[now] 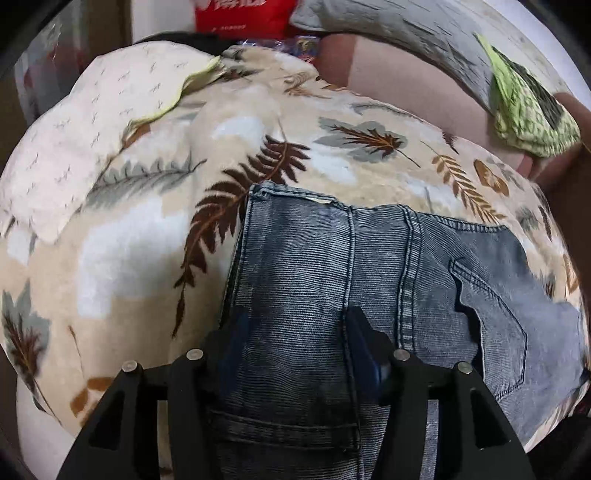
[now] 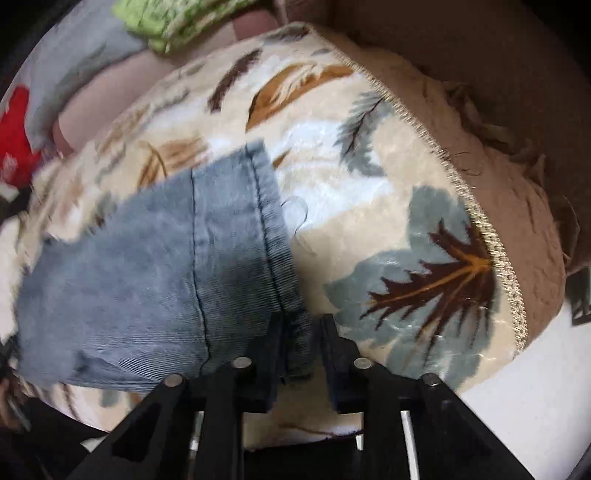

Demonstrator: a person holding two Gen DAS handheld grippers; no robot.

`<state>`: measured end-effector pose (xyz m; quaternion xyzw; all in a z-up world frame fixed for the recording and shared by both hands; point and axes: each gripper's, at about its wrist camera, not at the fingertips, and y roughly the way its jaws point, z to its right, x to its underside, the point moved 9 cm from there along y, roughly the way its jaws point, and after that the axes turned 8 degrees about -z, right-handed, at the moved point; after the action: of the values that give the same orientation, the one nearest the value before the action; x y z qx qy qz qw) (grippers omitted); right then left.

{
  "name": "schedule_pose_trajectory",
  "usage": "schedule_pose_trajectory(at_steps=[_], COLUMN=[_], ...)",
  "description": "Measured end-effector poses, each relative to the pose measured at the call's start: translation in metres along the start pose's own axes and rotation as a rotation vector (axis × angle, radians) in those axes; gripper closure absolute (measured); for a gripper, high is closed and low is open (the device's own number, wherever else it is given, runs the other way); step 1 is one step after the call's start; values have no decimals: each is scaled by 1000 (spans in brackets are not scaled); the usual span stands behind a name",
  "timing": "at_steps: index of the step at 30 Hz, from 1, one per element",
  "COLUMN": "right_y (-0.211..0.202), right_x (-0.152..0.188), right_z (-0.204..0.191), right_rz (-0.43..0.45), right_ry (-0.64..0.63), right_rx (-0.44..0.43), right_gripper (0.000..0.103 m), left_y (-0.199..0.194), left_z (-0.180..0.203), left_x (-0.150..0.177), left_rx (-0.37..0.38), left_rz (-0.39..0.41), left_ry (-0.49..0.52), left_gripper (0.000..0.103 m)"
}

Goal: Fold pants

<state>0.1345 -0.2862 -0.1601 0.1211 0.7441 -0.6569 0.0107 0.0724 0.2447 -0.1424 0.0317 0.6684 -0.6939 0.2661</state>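
Note:
Faded blue-grey jeans (image 1: 369, 280) lie on a cream blanket with a leaf print (image 1: 147, 229). In the left wrist view the waist end with back pockets fills the lower middle, and my left gripper (image 1: 295, 343) has its fingers spread wide with denim lying between them; they do not pinch it. In the right wrist view a hemmed leg end (image 2: 236, 229) lies on the blanket (image 2: 369, 184). My right gripper (image 2: 299, 347) has the hem edge between its fingers, which stand slightly apart.
A green cloth (image 1: 524, 107) and a grey pillow (image 1: 406, 26) lie at the back. A red package (image 1: 240, 14) stands behind the blanket. The blanket's fringed edge (image 2: 480, 221) borders brown bedding (image 2: 524, 229) on the right.

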Motion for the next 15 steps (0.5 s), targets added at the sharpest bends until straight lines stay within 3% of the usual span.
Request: schedule_pose_trajectory(at_steps=[1,2,4,6,8,10,12,15], right_y=[-9,-22,-44,-59,-62,-54,-41,-16], right_x=[0,-1,-2,0,10,19,27,40], right_z=[5,9,2,-26,-74,-106,-124,-145], right_rz=[24,70,136,160,101,31,7,-26], right_ry=[18,39,38,5,-71,-62,-77,-139], right_rx=[6,24,29,-74,-271,-420,-439,-406], right_gripper=[39,34,34,34,34,34,34,34], left_y=[-2,-4,-17,-35,-48,-63,-67,-70], left_z=[2,3,6,12,13,7,-2,-21], left_x=[2,3,6,7,11,28,46,68], left_rx=[-14,-28,-27,9,41,124,187,213], left_rz=[6,10,38,69,82,94,74,35], left_ry=[13,17,7,-2,-36,-152,-249,-377], left_gripper=[45,45,45,44,40,38,37,37])
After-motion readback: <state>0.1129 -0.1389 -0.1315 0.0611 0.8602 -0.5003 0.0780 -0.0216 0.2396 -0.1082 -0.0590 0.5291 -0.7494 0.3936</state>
